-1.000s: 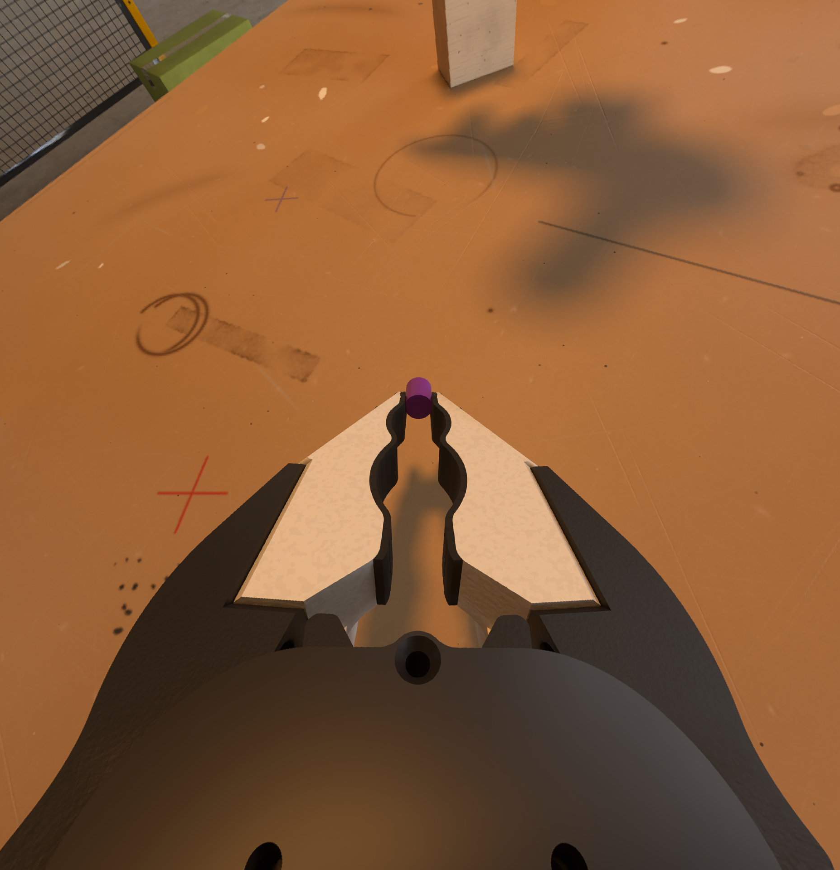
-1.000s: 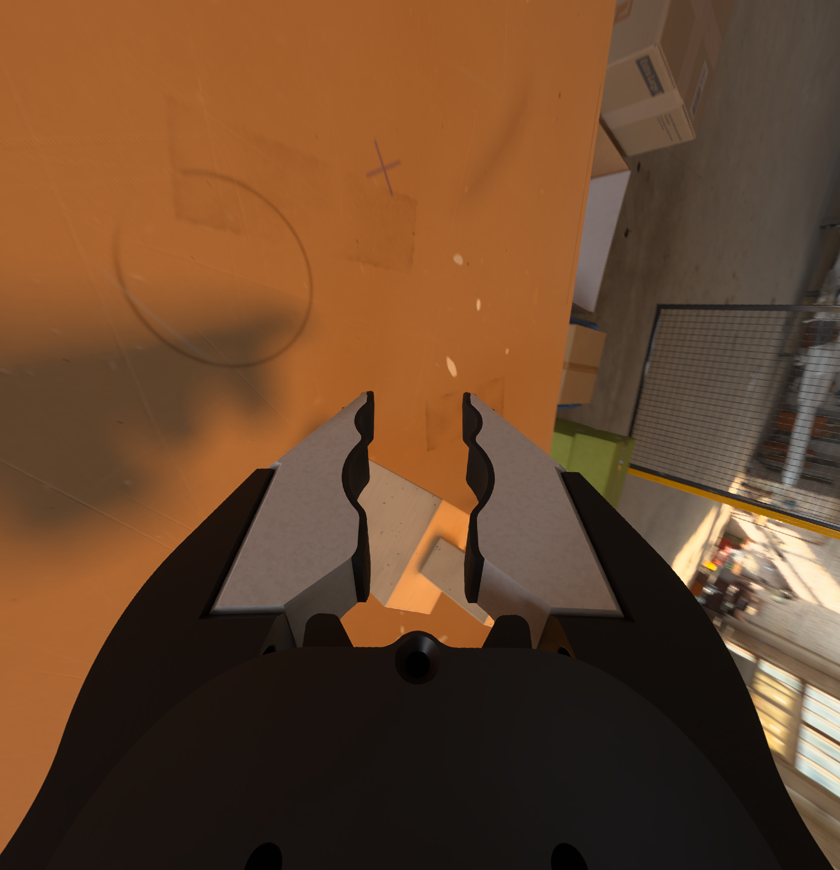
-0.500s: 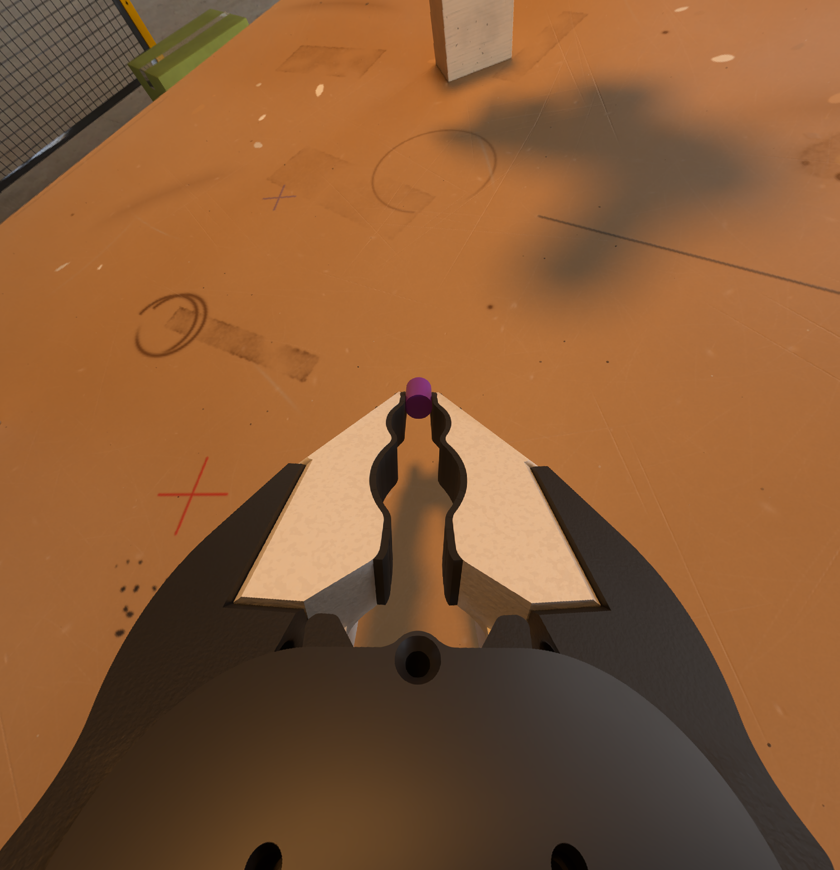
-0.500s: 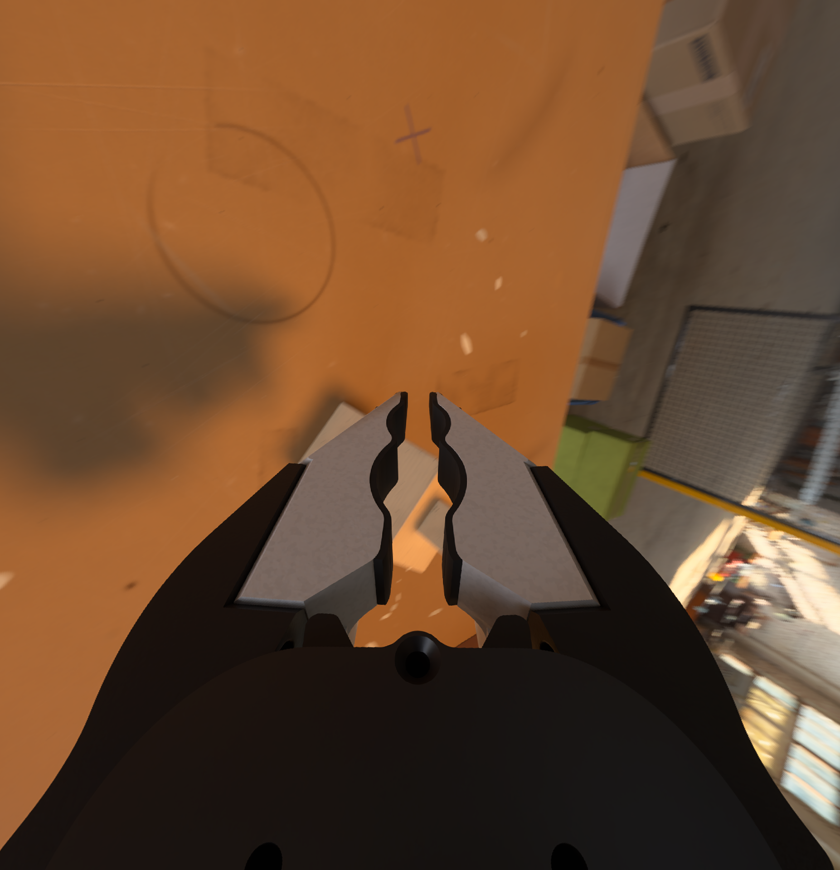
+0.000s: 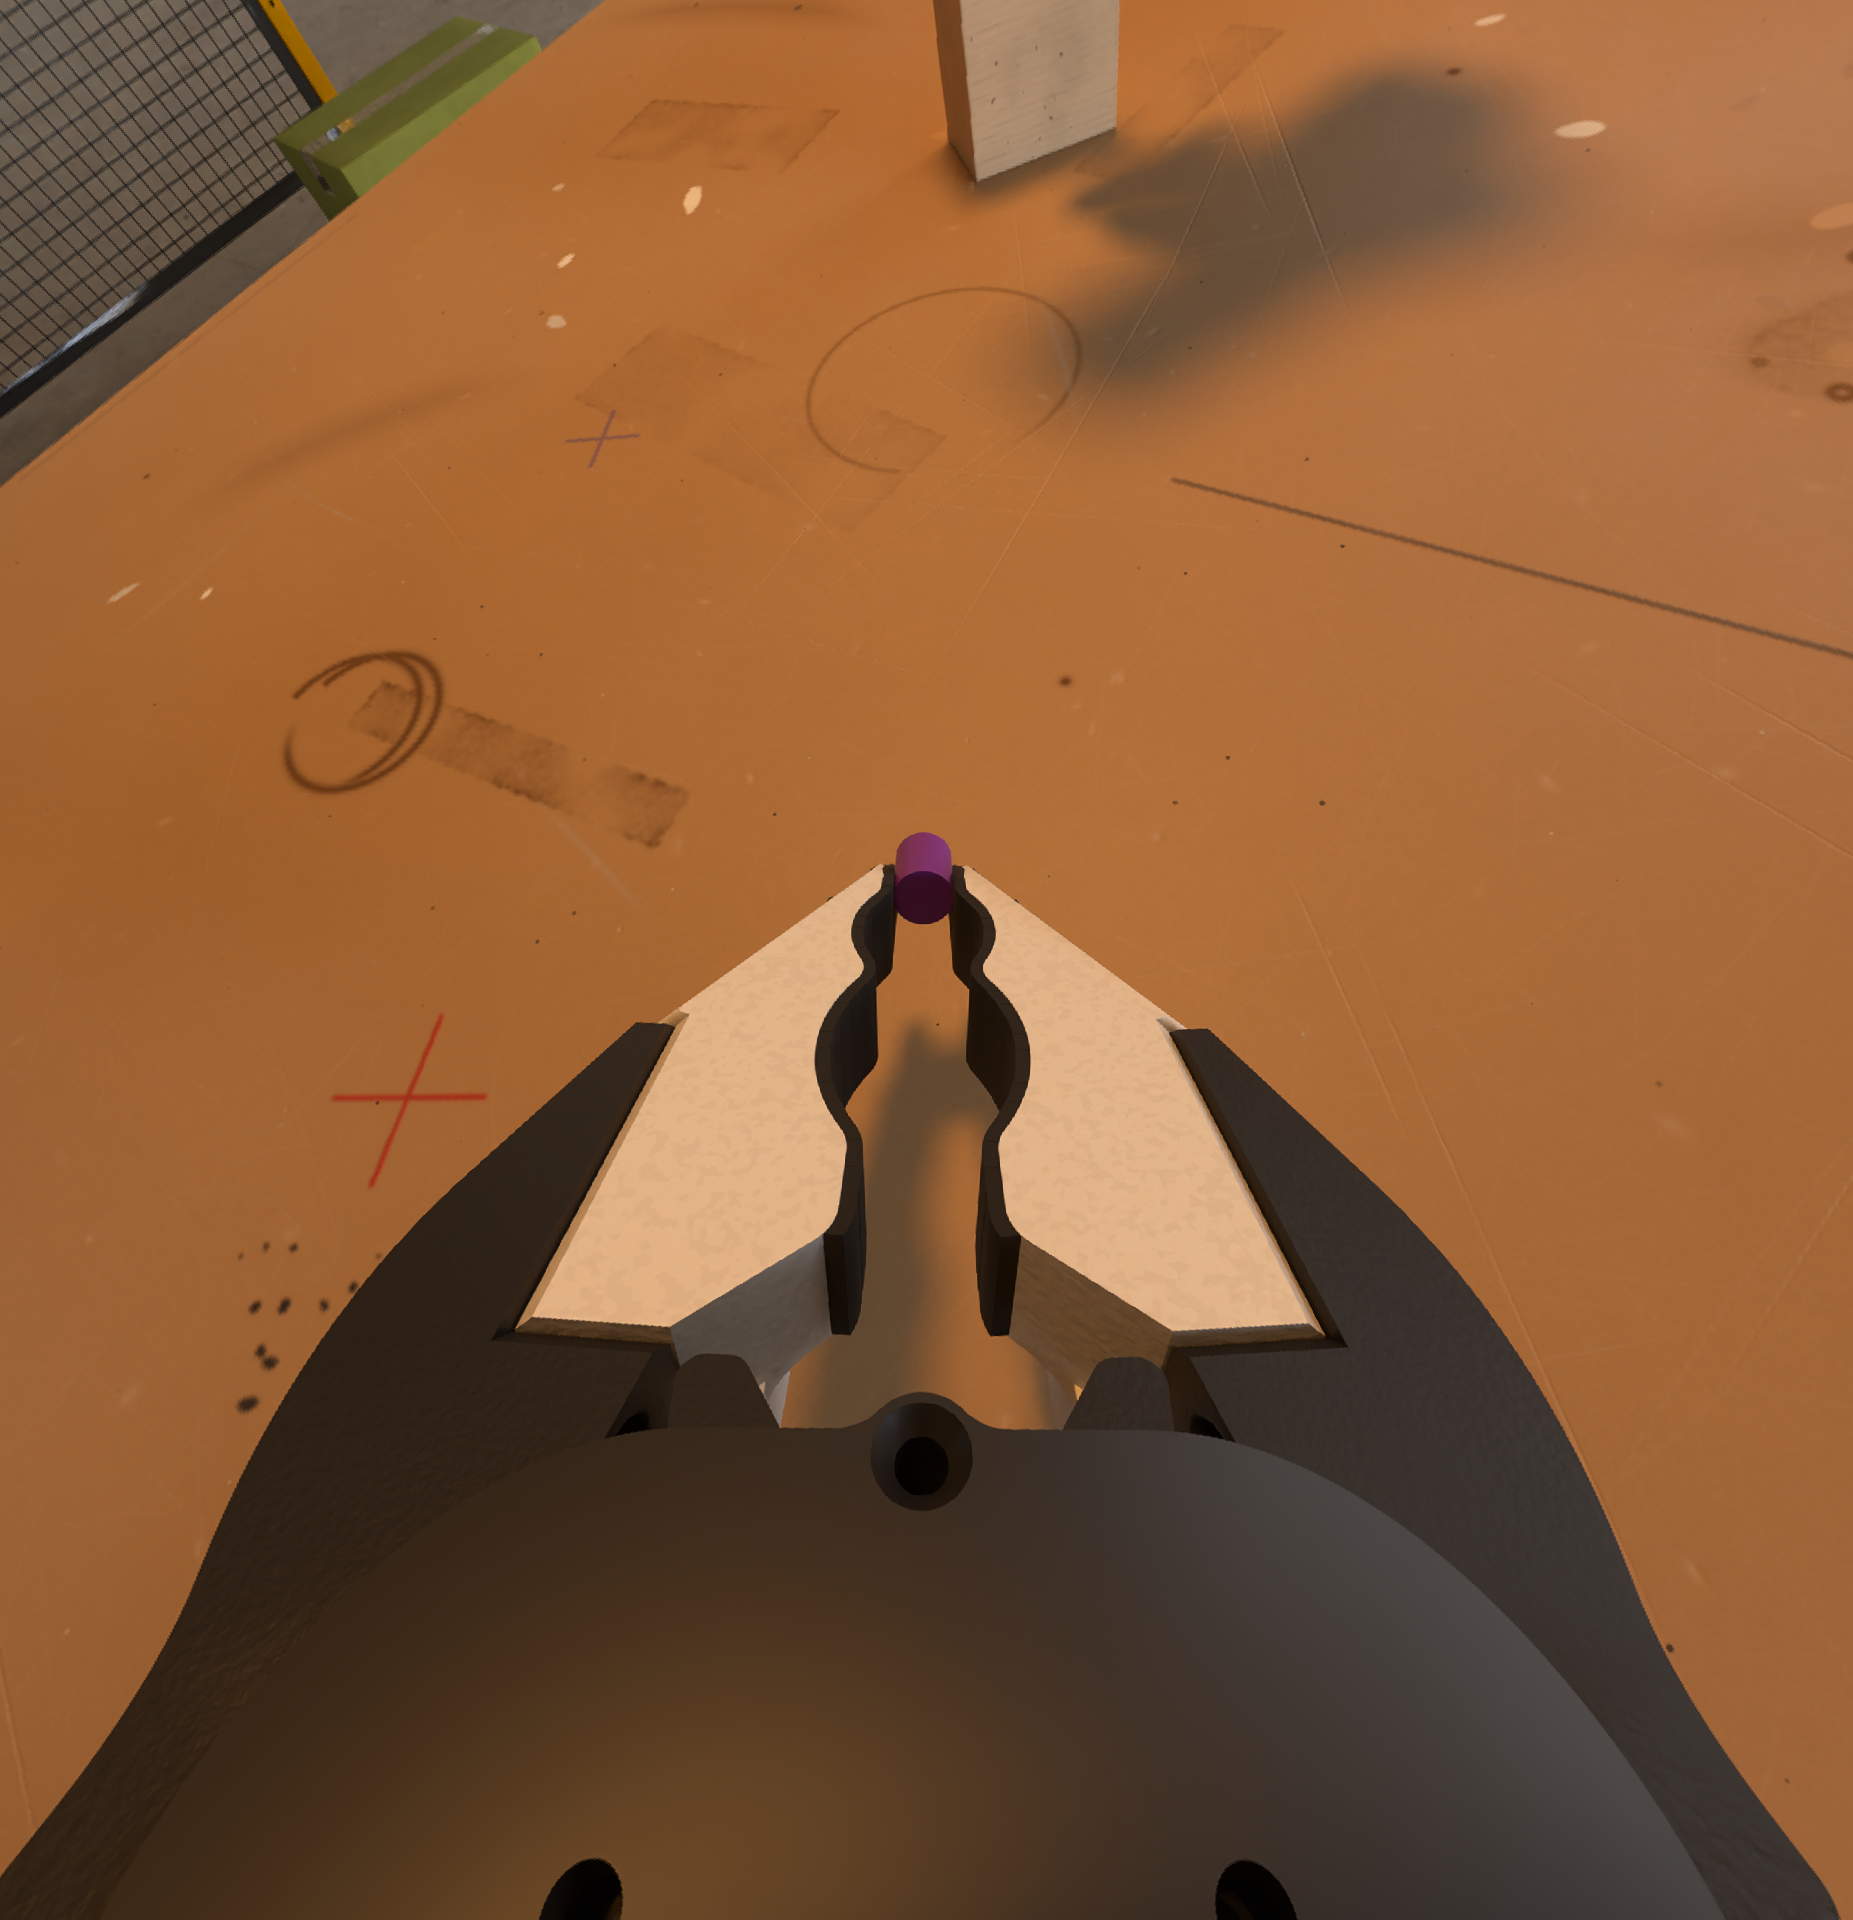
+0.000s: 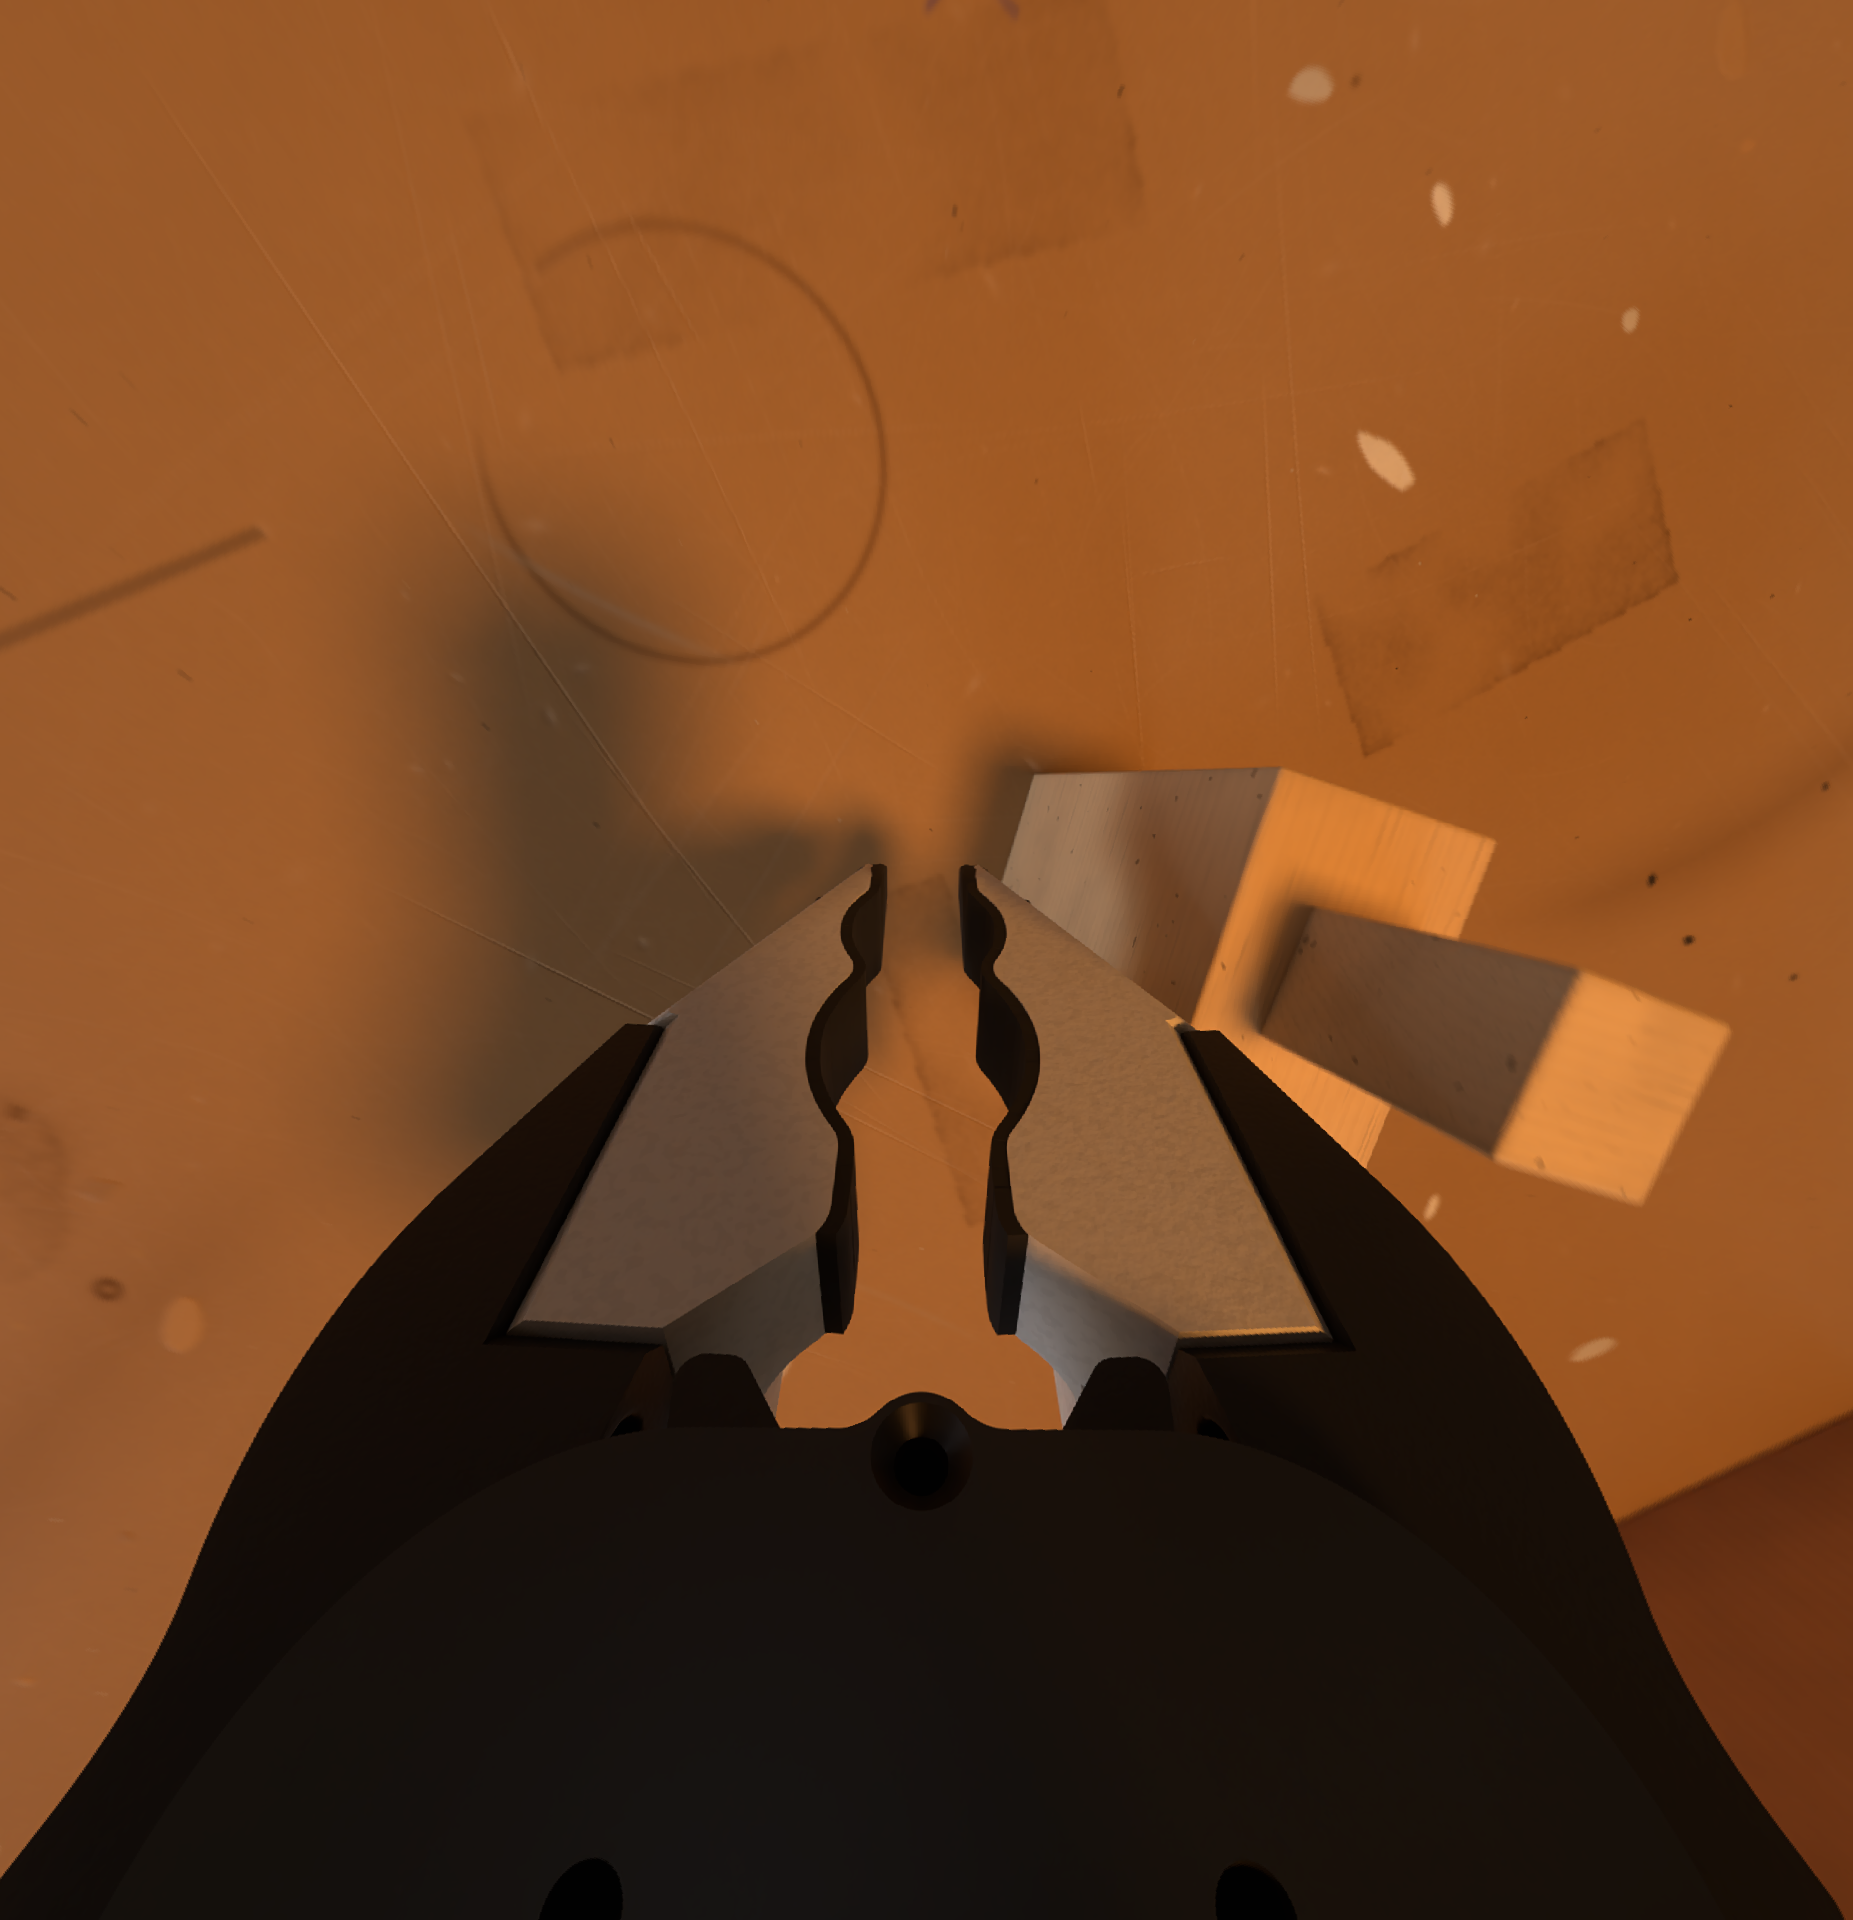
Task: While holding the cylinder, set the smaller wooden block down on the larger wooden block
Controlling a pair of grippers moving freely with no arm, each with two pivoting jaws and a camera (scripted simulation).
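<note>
My left gripper [image 5: 922, 883] is shut on a small purple cylinder [image 5: 922, 878], which it holds at its fingertips above the orange table [image 5: 1317, 935]. The larger wooden block [image 5: 1026, 83] stands far ahead at the top of this view. In the right wrist view the larger block [image 6: 1140, 883] lies just right of my fingers. The smaller wooden block [image 6: 1493, 1049] rests on its top face and juts out past the right edge. My right gripper [image 6: 922, 883] is empty, with its jaws nearly together, above the table to the left of both blocks.
The table's left edge runs past a green box [image 5: 413, 104] and a wire mesh fence [image 5: 91, 156]. Another table edge [image 6: 1732, 1507] shows at the lower right of the right wrist view. Drawn circles and crosses mark the tabletop.
My right gripper closed its jaws, drew back and turned; the blocks went from between its fingers to the right of them. Its shadow slid toward the larger block. The left gripper stayed put.
</note>
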